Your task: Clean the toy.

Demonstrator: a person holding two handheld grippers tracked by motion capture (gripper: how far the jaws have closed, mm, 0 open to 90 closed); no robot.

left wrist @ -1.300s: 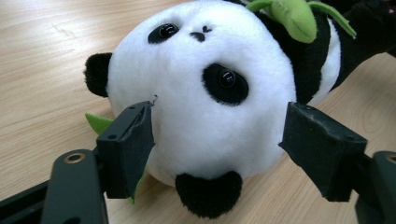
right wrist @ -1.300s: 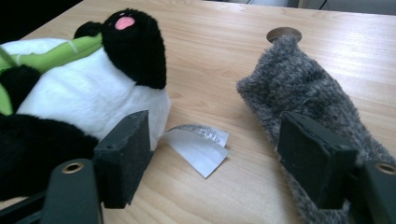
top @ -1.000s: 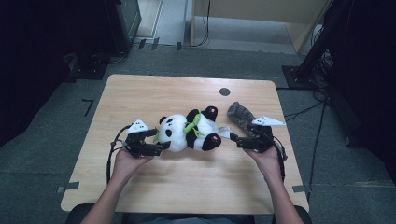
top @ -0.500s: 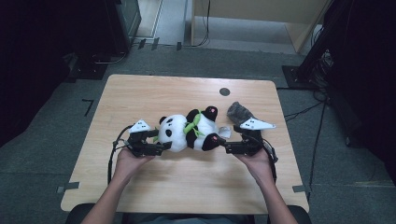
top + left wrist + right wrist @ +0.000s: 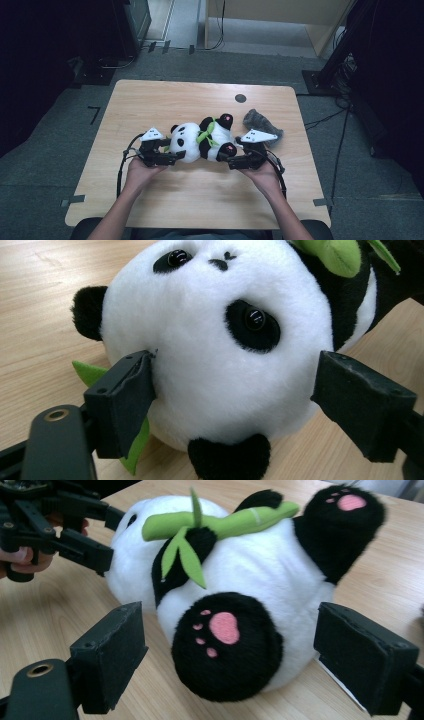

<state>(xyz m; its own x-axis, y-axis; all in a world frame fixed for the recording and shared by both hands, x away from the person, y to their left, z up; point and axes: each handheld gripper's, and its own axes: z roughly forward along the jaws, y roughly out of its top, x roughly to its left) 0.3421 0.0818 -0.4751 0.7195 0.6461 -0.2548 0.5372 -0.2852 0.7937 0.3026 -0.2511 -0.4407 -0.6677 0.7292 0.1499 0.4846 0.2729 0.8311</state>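
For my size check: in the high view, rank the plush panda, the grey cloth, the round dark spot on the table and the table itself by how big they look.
1. table
2. plush panda
3. grey cloth, partly hidden behind the right gripper's plate
4. dark spot

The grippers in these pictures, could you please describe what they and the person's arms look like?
Both the left gripper and the right gripper are black, each with two blocky, flat-faced jaws. Each carries a pale grey three-cornered plate on top, and a black cable trails back from each. The forearms are bare, with no sleeves in view.
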